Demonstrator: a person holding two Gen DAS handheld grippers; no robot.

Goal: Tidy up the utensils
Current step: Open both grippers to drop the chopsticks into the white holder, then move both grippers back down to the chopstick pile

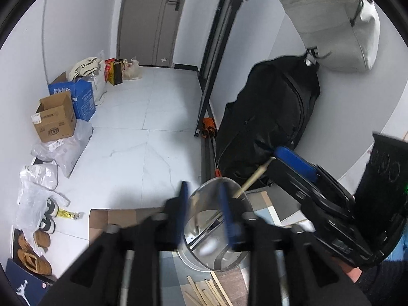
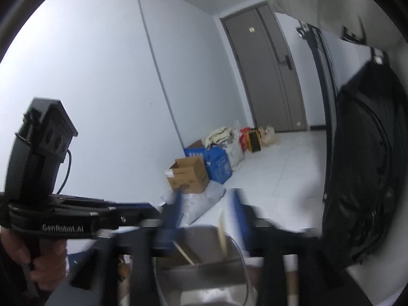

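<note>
A round metal container (image 1: pixel 214 232) stands below both grippers; it also shows in the right wrist view (image 2: pixel 204 262). My left gripper (image 1: pixel 204 214) straddles its rim, one blue finger (image 1: pixel 183 214) outside and one inside, shut on the wall. A wooden-handled utensil (image 1: pixel 252 178) leans out of the container toward my right gripper (image 1: pixel 293 160), whose blue pad sits by the handle's top. In the right wrist view my right gripper (image 2: pixel 209 216) hangs over the container with a pale wooden stick (image 2: pixel 222 234) between its blurred fingers. Several loose wooden sticks (image 1: pixel 206 290) lie on the patterned mat.
A large black bag (image 1: pixel 267 117) leans on the wall at right, a white bag (image 1: pixel 336 20) above it. Cardboard boxes (image 1: pixel 54 117), plastic bags and shoes line the left wall. A flat cardboard sheet (image 1: pixel 122 219) lies by the container. A grey door (image 1: pixel 153 17) is at the back.
</note>
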